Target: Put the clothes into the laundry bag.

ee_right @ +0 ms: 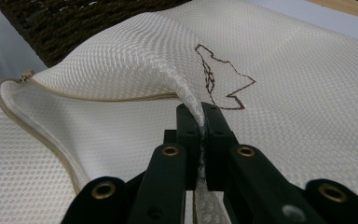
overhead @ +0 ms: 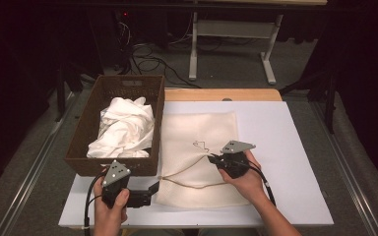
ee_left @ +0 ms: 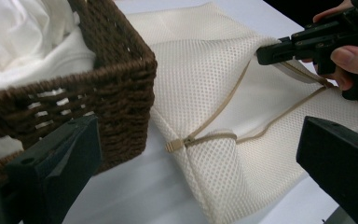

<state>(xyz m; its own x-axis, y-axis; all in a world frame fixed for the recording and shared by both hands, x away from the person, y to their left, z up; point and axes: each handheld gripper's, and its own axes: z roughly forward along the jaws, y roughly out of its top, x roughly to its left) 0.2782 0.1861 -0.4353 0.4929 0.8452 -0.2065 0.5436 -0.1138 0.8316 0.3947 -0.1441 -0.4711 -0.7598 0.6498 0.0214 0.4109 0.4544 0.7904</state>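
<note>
White worktop [overhead: 285, 147] is sitting on a grey carpeted floor [overhead: 236, 64]; a wooden strip [overhead: 221, 94] is showing along its far edge. Room beyond is dark, with cables [overhead: 147, 61] and a white frame [overhead: 231, 44] standing on the floor past the far edge.

Landmark: brown wicker basket [overhead: 81, 132], holding crumpled white cloth [overhead: 125, 128]. Cream mesh bag [overhead: 197, 147] is lying flat on the worktop, touching the basket's right side.

Right gripper [overhead: 216, 160], to the right of the basket over the bag, is pinching a raised fold of mesh; its fingers [ee_right: 186, 126] are closed on the fabric with no gap. Left gripper [overhead: 153, 189] is hovering just in front of the basket's near right corner, jaws spread wide, holding nothing.

High view is giving the room and layout. Left gripper view is adding the tan zip pull [ee_left: 172, 145] at the bag's near edge beside the basket corner, zip parted behind it. Right gripper view is adding the brown embroidered outline [ee_right: 223, 84] on the mesh, just beyond the pinch.
</note>
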